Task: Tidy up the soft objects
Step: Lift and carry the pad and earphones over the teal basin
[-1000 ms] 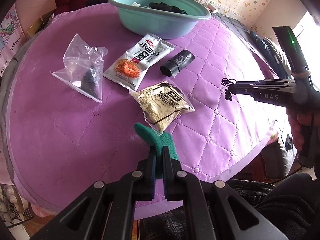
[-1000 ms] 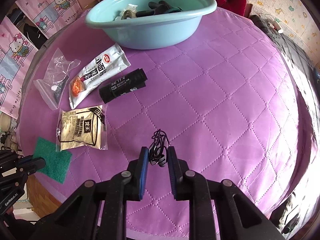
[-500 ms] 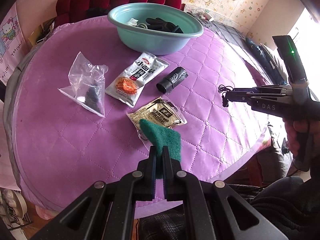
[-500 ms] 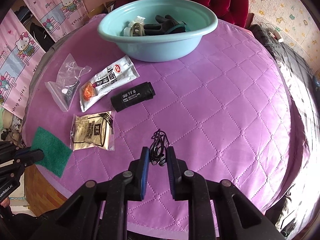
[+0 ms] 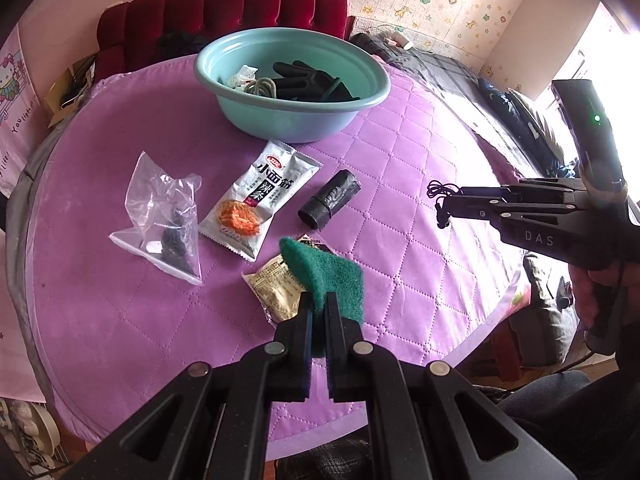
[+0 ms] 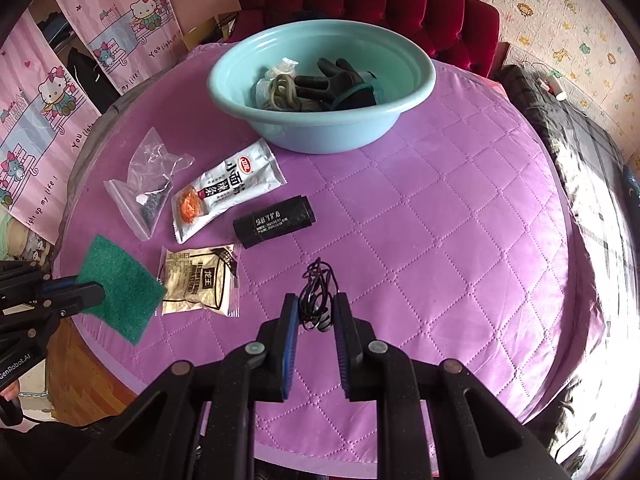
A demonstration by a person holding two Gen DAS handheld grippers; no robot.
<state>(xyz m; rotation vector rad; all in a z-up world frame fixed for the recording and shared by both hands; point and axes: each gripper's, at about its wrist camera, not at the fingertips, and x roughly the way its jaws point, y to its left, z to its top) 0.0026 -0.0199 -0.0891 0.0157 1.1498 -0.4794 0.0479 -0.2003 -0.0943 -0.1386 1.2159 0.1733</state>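
Note:
My left gripper [image 5: 318, 300] is shut on a green scouring pad [image 5: 326, 274] and holds it above the purple quilted table [image 5: 400, 184], over the near left edge; the pad also shows in the right wrist view [image 6: 120, 282]. My right gripper [image 6: 316, 308] is shut on a bundle of black earphones [image 6: 318, 296], held above the table's near middle; the earphones also show in the left wrist view [image 5: 440, 196]. A teal basin [image 6: 320, 132] at the far side holds a black glove [image 6: 340, 84], a coiled cord and white scraps.
On the table lie a clear zip bag [image 6: 148, 188], a white snack packet [image 6: 224, 192], a black roll [image 6: 274, 222] and a beige packet [image 6: 198, 284]. A red sofa [image 6: 380, 4] stands behind the table.
Both grippers have risen and drawn back from the table with their loads; the basin's inside now shows. The green pad hangs higher over the beige packet.

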